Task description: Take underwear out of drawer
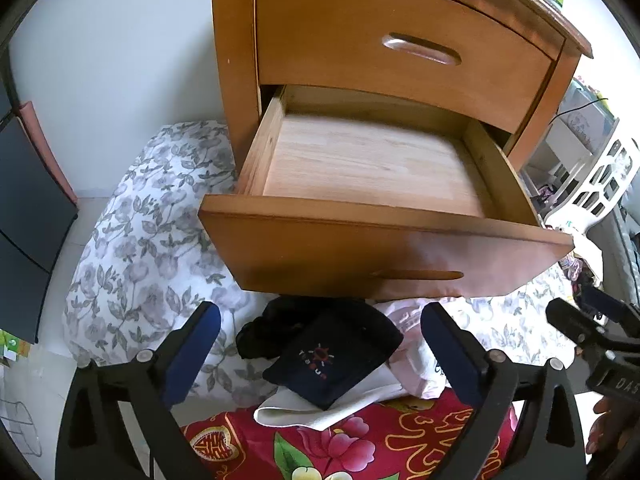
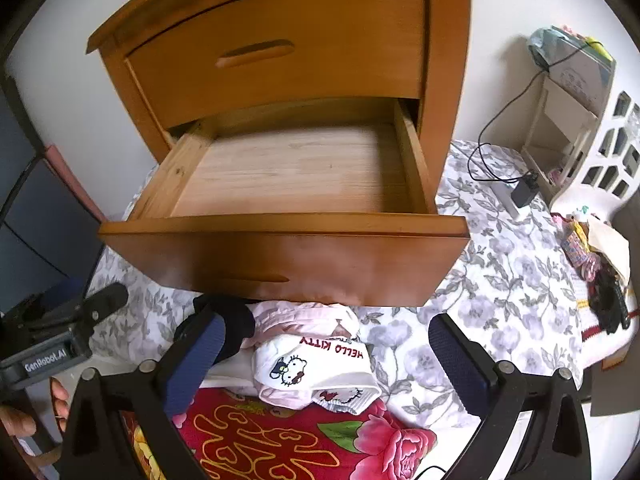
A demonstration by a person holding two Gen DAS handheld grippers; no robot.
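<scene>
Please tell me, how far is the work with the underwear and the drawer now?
It looks done: the lower drawer stands open and bare inside, and the underwear pile lies on the bed below it. Nothing is in hand: the left gripper and right gripper are open. Nothing appears left to remove.

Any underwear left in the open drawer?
No, the open drawer shows only bare wood; the underwear lies on the bed below it.
</scene>
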